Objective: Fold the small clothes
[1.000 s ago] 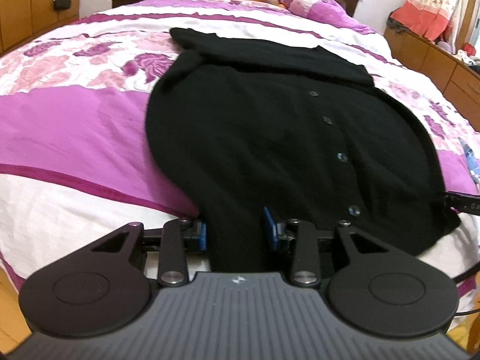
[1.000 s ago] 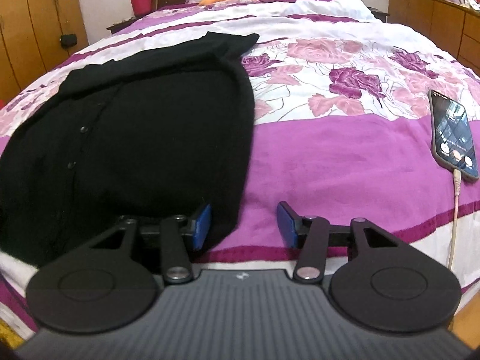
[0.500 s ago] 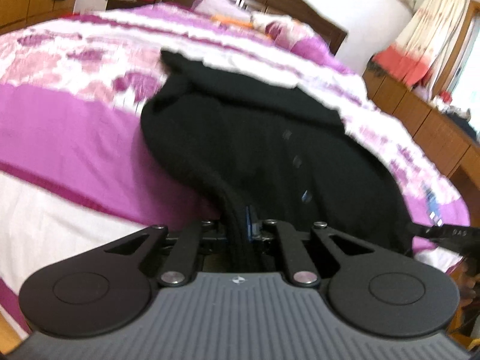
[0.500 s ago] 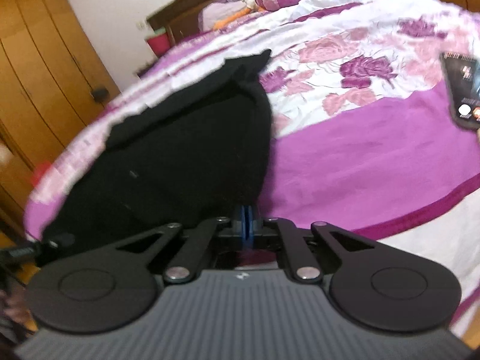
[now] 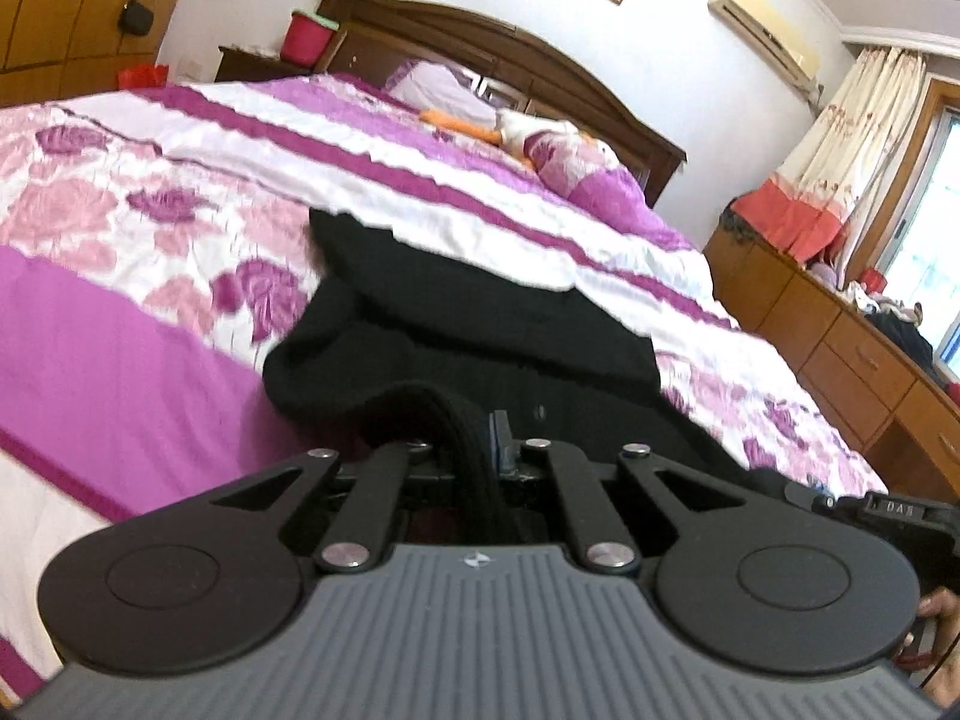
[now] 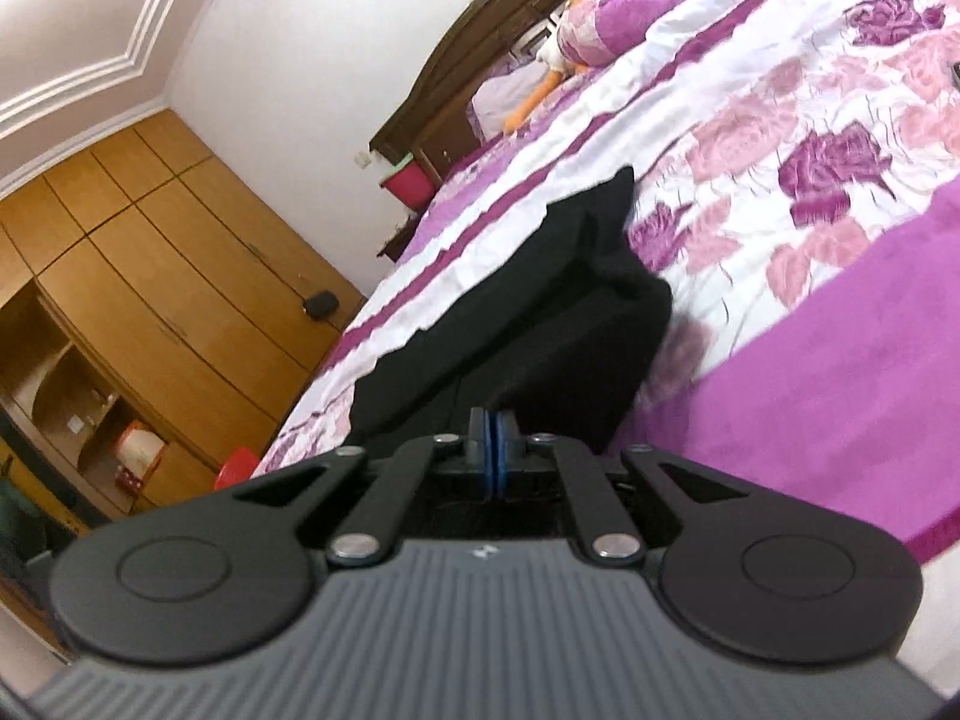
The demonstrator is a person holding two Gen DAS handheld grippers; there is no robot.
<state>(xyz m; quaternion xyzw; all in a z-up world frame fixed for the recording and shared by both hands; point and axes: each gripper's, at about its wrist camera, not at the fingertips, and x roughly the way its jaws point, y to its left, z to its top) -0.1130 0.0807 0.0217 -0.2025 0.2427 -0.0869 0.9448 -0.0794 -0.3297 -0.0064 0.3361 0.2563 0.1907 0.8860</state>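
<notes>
A black buttoned cardigan (image 5: 480, 324) lies on the purple and white flowered bedspread (image 5: 150, 228). My left gripper (image 5: 483, 447) is shut on the cardigan's near hem, which bunches into a thick roll between the pads and is lifted off the bed. My right gripper (image 6: 493, 441) is shut, blue pads together, at the near edge of the cardigan (image 6: 540, 324); the pinched cloth is barely visible there. The near part of the cardigan rises toward both grippers, its far part lies on the bed.
A dark wooden headboard (image 5: 480, 54) and pillows (image 5: 570, 150) stand at the far end. Wooden drawers (image 5: 852, 348) run along the right side, a wooden wardrobe (image 6: 150, 276) along the left. A red bucket (image 5: 307, 36) sits on a nightstand.
Both grippers were open at the cardigan's near hem a second ago, then shut on it. Both have since lifted and tilted, raising the hem off the bed.
</notes>
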